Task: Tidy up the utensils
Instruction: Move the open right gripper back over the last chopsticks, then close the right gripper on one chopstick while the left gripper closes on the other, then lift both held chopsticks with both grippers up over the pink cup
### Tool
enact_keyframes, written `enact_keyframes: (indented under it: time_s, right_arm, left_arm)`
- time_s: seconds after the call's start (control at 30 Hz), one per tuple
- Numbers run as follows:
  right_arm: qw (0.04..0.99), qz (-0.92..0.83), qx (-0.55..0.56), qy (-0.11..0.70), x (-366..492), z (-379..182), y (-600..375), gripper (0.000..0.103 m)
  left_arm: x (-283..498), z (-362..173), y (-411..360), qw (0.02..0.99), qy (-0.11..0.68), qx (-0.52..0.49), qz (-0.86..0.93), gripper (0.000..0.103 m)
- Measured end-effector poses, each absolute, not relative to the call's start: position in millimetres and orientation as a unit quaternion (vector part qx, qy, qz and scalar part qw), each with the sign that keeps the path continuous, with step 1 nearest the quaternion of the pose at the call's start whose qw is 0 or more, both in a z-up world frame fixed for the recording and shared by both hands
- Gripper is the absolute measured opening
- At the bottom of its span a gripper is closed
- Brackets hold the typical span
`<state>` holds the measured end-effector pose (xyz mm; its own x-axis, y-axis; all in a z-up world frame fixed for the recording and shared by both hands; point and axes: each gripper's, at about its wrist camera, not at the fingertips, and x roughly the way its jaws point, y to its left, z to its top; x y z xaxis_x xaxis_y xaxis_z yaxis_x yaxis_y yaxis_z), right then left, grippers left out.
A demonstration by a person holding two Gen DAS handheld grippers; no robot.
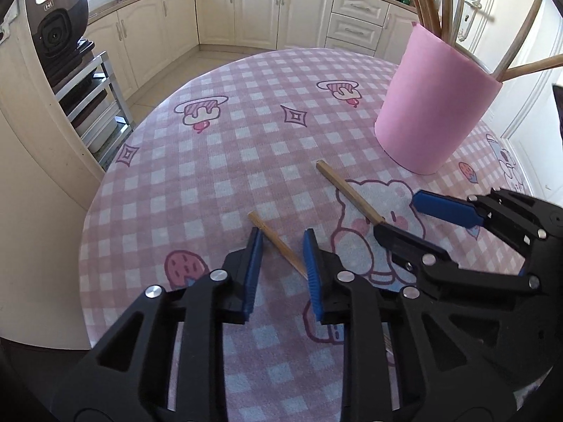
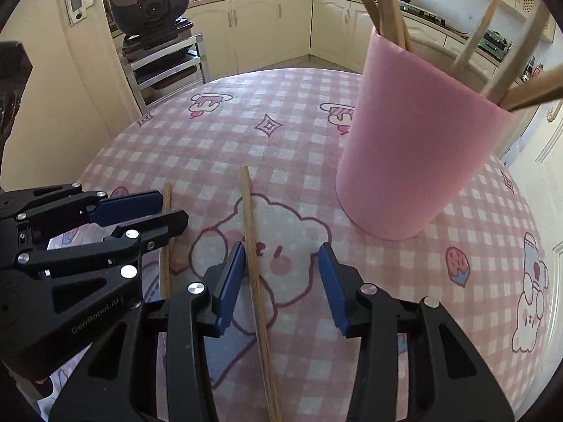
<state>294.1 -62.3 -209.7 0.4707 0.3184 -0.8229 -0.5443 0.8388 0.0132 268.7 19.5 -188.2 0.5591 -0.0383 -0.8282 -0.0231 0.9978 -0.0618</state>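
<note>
Two wooden chopsticks lie on the pink checked tablecloth. One chopstick [image 1: 278, 242] [image 2: 164, 242] lies between the open fingers of my left gripper [image 1: 283, 246], which also shows in the right wrist view [image 2: 169, 207]. The other chopstick [image 1: 348, 193] [image 2: 255, 270] lies between the open fingers of my right gripper [image 2: 281, 260], seen in the left wrist view [image 1: 397, 214]. Neither is gripped. A pink cylindrical holder [image 1: 436, 105] [image 2: 415, 147] stands beyond at the right, with several wooden sticks [image 2: 387, 3] in it.
The round table [image 1: 218, 161] drops off at its left and far edges. A metal rack [image 2: 165, 66] with a dark cooker [image 2: 149, 0] stands beyond the table at the left. Cream kitchen cabinets [image 1: 260, 14] line the back.
</note>
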Motion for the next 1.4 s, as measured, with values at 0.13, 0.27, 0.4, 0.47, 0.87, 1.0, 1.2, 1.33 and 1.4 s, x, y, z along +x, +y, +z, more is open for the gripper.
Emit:
enact_keyframes:
  time_s: [0.13, 0.27, 0.4, 0.47, 0.87, 1.0, 1.2, 1.33, 1.4]
  right_arm:
    - [0.841, 0.263, -0.137, 0.453, 299.2, -209.1, -53.2, 0.025]
    - [0.836, 0.271, -0.131, 0.460, 301.4, -208.1, -49.8, 0.008]
    - [0.838, 0.271, -0.123, 0.458, 297.4, -205.2, -54.0, 0.005]
    - [0.838, 0.276, -0.109, 0.458, 294.5, -202.3, -58.0, 0.005]
    - [0.863, 0.297, -0.055, 0.404, 256.9, -149.0, -84.1, 0.004]
    - [0.875, 0.295, -0.046, 0.381, 245.1, -131.3, -89.5, 0.004]
    - [0.890, 0.294, -0.036, 0.346, 226.1, -106.2, -97.3, 0.004]
    - [0.900, 0.293, -0.033, 0.320, 212.0, -89.3, -104.4, 0.004]
    - [0.904, 0.293, -0.031, 0.310, 207.2, -81.1, -108.3, 0.004]
  left_arm:
    - [269.9, -188.4, 20.6, 0.883, 0.468, -0.031, -0.011, 0.018]
    - [270.3, -188.8, 19.6, 0.885, 0.463, -0.031, -0.015, 0.014]
    - [269.0, -188.5, 17.4, 0.886, 0.462, -0.034, -0.023, 0.009]
    - [267.9, -187.7, 16.8, 0.885, 0.464, -0.034, -0.024, 0.009]
    - [245.1, -146.0, 14.7, 0.897, 0.433, -0.059, -0.064, 0.006]
    - [233.0, -121.8, 12.3, 0.909, 0.408, -0.049, -0.068, 0.006]
    - [213.1, -84.2, 13.2, 0.925, 0.366, -0.052, -0.084, 0.006]
    - [202.3, -63.9, 9.5, 0.933, 0.344, -0.046, -0.092, 0.006]
    - [196.4, -54.7, 8.1, 0.937, 0.332, -0.045, -0.098, 0.006]
